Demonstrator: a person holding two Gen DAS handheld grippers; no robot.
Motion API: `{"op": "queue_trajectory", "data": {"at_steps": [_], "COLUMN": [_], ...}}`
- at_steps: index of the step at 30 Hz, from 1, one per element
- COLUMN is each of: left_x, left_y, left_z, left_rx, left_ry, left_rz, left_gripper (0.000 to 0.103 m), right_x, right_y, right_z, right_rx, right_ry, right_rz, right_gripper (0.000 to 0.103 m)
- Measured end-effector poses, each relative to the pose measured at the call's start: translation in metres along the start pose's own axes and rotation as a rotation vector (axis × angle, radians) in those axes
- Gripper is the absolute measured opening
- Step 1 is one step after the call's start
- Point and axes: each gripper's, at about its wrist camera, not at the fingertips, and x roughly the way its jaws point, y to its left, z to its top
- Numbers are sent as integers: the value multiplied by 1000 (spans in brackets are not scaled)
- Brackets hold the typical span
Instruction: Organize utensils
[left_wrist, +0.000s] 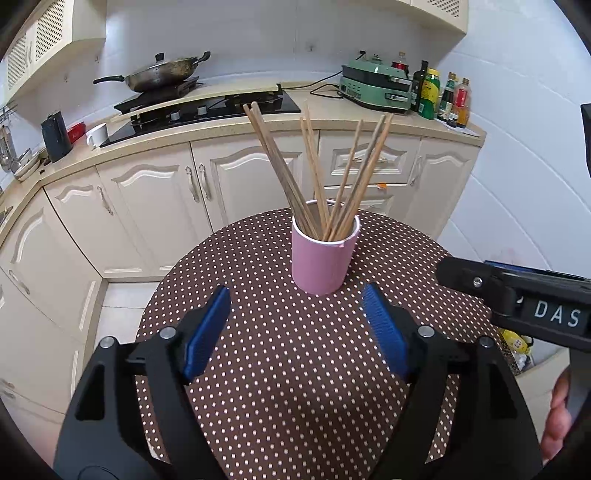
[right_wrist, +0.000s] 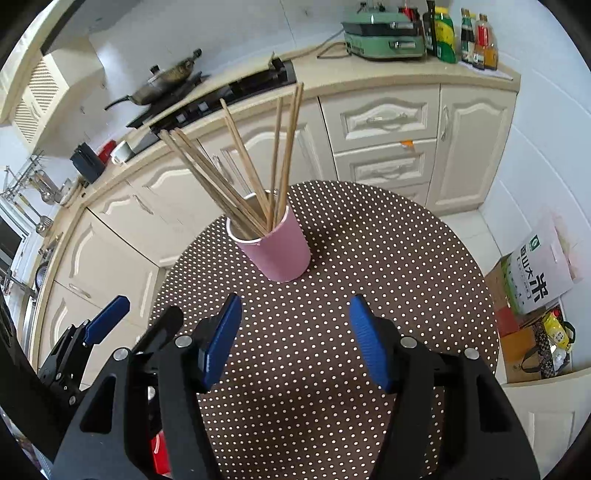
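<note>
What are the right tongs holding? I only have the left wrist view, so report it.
Observer: Nothing. The right tongs are open and empty, over the dotted table.
Operator: Tell me where the pink cup sits from them.
Observer: The pink cup of chopsticks stands ahead of them, slightly left, clear of both pads.
Operator: Check the floor on the right.
Observer: A green-and-white rice bag stands among cardboard boxes beyond the table's right edge.
</note>
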Motion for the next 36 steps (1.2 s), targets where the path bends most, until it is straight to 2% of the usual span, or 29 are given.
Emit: {"op": "queue_trajectory", "data": {"at_steps": [7, 10, 20, 28, 36], "left_x": [-30, -44, -94, -127, -154], "left_y": [-6, -10, -20, -22, -23], "left_z": [2, 0, -6, -14, -15], "left_rx": [3, 2, -12, -46, -43], "left_ry": [-19, -57, -165, -209, -244], "left_rz": [-3, -5, 56, 73, 91], "left_gripper": [80, 80, 81, 81, 81], "right_x": [-38, -54, -99, -136, -151], "right_y": [0, 0, 10, 8, 0], "right_z": [-16, -21, -35, -51, -55], "right_rx": [-39, -53, -151, -172, -145], "right_ry": [-116, -165, -289, -354, -351], "right_rz": [-51, -43, -3, -15, -5], "right_gripper": [58, 58, 58, 58, 59]}}
